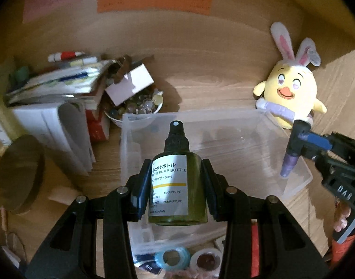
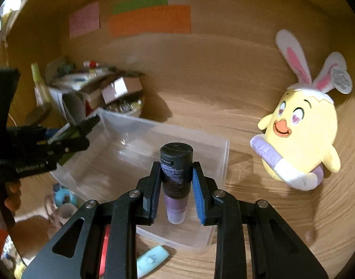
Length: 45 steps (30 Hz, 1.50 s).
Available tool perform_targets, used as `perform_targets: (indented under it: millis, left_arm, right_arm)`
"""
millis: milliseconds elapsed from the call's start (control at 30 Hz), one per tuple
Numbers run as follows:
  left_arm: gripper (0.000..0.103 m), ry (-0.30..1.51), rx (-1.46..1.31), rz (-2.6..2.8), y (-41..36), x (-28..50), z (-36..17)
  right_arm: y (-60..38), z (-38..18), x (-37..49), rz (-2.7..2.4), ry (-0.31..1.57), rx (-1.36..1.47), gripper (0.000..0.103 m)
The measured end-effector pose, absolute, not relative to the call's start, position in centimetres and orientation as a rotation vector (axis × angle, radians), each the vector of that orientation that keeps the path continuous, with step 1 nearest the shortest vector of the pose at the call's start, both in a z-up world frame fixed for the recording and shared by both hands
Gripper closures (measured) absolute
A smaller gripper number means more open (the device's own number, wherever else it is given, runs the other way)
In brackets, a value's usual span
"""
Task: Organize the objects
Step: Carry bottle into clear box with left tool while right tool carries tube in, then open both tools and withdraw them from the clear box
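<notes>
My left gripper point(image 1: 176, 169) is shut on a green pump bottle point(image 1: 175, 181) with a black spray top and white label, held above the near side of a clear plastic bin point(image 1: 224, 118). My right gripper point(image 2: 176, 169) is shut on a purple tube point(image 2: 176, 174) with a black cap, held over the same bin point(image 2: 224, 160). The right gripper with its tube point(image 1: 291, 153) also shows at the right of the left wrist view, over the bin's right rim. The left gripper point(image 2: 84, 127) shows at the left of the right wrist view.
A yellow chick plush point(image 1: 291, 93) with bunny ears stands right of the bin. A bowl of glass beads point(image 1: 135, 109), a small box and stacked books point(image 1: 56, 88) lie at the back left. Tape rolls point(image 1: 172, 258) lie in front of the bin. A round wooden disc point(image 1: 19, 174) sits left.
</notes>
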<state>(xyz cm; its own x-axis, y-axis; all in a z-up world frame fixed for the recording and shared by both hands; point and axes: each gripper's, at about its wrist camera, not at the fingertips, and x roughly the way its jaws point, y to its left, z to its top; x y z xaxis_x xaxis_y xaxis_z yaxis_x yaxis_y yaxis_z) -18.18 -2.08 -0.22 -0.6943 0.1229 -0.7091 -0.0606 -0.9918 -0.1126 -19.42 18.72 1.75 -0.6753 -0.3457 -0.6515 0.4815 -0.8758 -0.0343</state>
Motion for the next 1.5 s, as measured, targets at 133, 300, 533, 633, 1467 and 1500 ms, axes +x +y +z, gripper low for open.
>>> perform_targets:
  millis: [133,300,533,633,1467,1500]
  left_arm:
    - [0.062,-0.060,-1.202,2.806,-1.3,-19.2,-0.8]
    - [0.062,0.004,-1.256,2.773,-0.5,-20.1,-1.9]
    - [0.062,0.042,-1.305,2.761,-0.3,-20.8,-2.8]
    - [0.062,0.053,-1.304,2.765,-0.4,-20.7,-2.9]
    - [0.032,-0.014,-1.213,2.750,-0.8,-18.2,-0.4]
    - [0.030,-0.015,-1.197,2.754,-0.8,-17.8,0.0]
  right_arm:
    - [18.3,0.6,-20.3,-2.488,0.339,0.972,0.080]
    - [17.5,-0.6,-21.4,-2.446,0.369,1.027,0.080]
    - [16.1,-1.5,-22.4,-2.417,0.415,1.054,0.080]
    - [15.4,-1.8,-22.5,-2.400,0.437,1.060,0.080]
    - [15.9,-0.7,-21.3,-2.366,0.303,1.059,0.053]
    - [16.2,-0.2,-20.8,-2.381,0.305,1.038,0.049]
